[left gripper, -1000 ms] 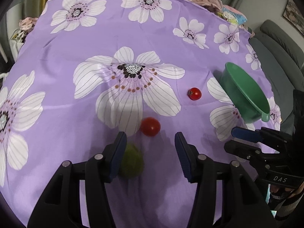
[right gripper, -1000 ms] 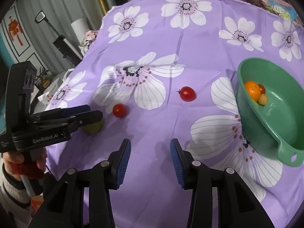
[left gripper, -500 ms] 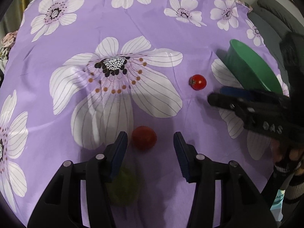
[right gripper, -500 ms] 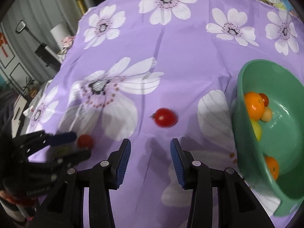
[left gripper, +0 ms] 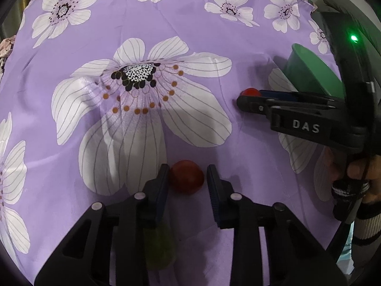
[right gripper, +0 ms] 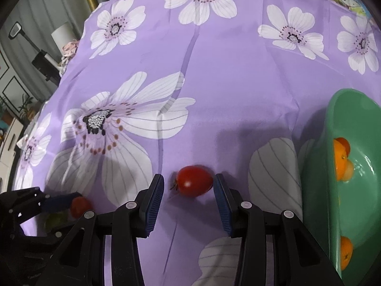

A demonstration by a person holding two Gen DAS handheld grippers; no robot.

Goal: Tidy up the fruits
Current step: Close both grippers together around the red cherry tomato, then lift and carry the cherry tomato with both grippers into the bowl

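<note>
Purple flowered cloth on the bench [left gripper: 190,23], green bowl [right gripper: 314,190] at right already has some fruit. Both hands have dropped in since a second ago. The left hand-held gripper [left gripper: 188,174] has squeezed down onto the near tomato [left gripper: 187,178], so that pick looks made. The right hand-held gripper [right gripper: 189,180] sits partly open around the other tomato [right gripper: 195,183], pads clear of it.

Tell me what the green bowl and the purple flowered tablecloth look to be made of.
Green bowl: likely moulded plastic, glossy; bright glints on its inner wall. Purple flowered tablecloth: thin woven fabric with a slight sheen, probably synthetic; soft creases and fold lines show.
</note>
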